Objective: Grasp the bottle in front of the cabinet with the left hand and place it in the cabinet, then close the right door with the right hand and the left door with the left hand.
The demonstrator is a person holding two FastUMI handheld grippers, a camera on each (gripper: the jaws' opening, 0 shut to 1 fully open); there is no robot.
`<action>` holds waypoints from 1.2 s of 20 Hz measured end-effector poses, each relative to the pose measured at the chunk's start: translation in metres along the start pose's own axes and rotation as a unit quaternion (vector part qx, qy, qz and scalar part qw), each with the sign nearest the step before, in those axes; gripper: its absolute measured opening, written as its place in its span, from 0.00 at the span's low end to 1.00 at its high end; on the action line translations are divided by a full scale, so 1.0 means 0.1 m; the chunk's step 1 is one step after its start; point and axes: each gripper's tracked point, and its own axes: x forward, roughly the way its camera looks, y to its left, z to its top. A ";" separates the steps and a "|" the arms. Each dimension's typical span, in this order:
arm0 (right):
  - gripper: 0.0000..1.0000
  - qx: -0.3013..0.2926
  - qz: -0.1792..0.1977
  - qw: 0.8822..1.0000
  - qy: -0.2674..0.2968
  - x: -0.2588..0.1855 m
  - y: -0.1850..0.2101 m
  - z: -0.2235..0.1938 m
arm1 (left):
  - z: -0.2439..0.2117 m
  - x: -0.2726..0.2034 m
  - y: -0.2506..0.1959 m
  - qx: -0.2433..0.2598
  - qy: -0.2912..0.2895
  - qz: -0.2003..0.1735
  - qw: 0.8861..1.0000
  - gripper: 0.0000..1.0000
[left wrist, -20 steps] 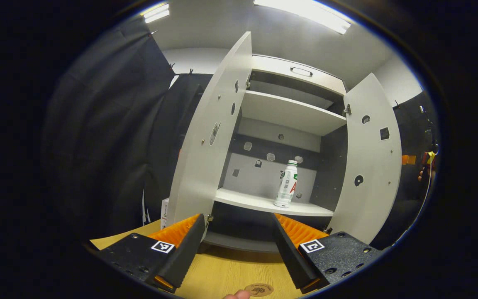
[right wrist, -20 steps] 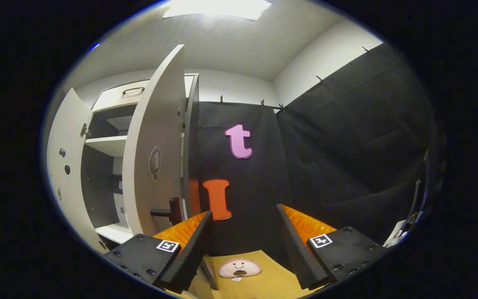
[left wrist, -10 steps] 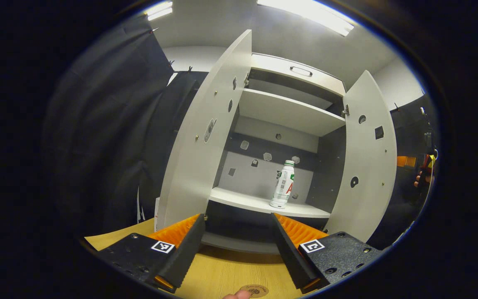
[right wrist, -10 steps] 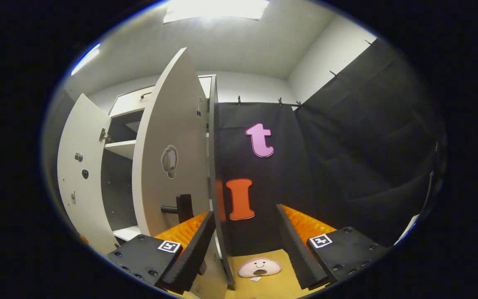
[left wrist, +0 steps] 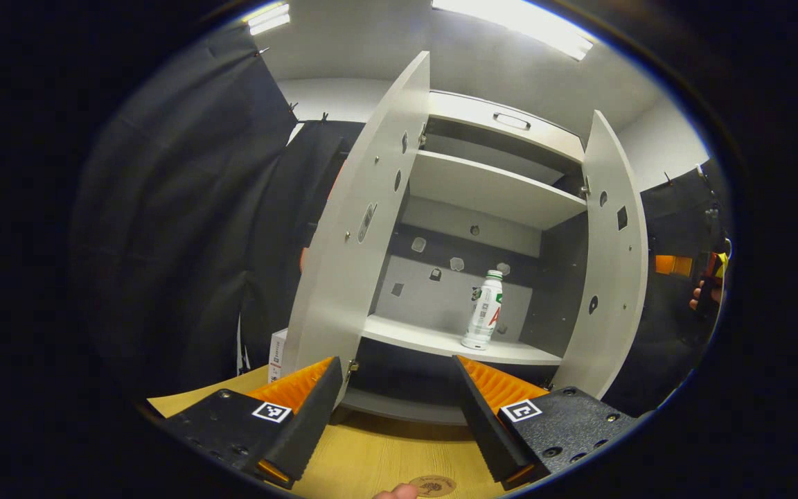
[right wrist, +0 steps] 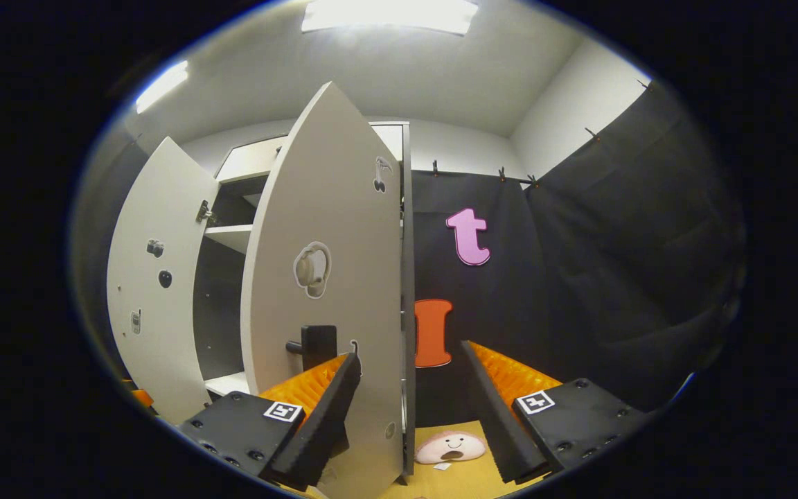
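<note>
In the left gripper view the white bottle [left wrist: 483, 310] with a green cap stands upright on the cabinet's lower shelf [left wrist: 440, 341], towards its right side. The left door [left wrist: 354, 235] stands wide open and the right door [left wrist: 610, 263] is partly swung in. My left gripper [left wrist: 399, 409] is open and empty, low over the table in front of the cabinet. In the right gripper view my right gripper [right wrist: 406, 409] is open at the outer face of the right door [right wrist: 330, 277]. Its left finger [right wrist: 326, 412] sits just below the black handle [right wrist: 316, 344], and the door's free edge runs between the fingers.
The wooden table [left wrist: 385, 457] carries a round sticker [left wrist: 433, 485] by a fingertip at the bottom edge. A face-shaped sticker [right wrist: 451, 447] lies on the table right of the cabinet. A hand [left wrist: 698, 296] shows beyond the right door. A box [left wrist: 276, 355] stands left of the cabinet.
The right door has swung further towards the cabinet, and my right gripper has followed its outer face. The left gripper has barely moved and the bottle stays put.
</note>
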 end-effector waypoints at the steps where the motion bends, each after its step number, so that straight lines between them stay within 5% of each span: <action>1: 0.96 0.006 0.007 1.000 0.001 0.02 0.07 -0.01 | 0.02 -0.02 0.02 0.000 -0.002 0.002 1.000 0.94; 9: 0.98 0.021 0.075 0.997 -0.004 0.15 0.73 0.02 | 0.16 -0.11 0.32 0.007 -0.015 0.033 0.999 0.94; 19: 0.98 -0.001 0.097 0.995 0.034 0.40 1.15 -0.34 | 0.35 -0.20 0.64 0.013 -0.038 0.068 0.997 0.94; 20: 0.92 0.003 0.099 0.994 0.035 0.42 1.17 -0.35 | 0.38 -0.22 0.69 0.012 -0.042 0.073 0.996 0.94; 24: 1.00 0.006 0.098 0.994 0.040 0.51 1.25 -0.40 | 0.54 -0.30 0.97 0.004 -0.062 0.108 0.992 0.94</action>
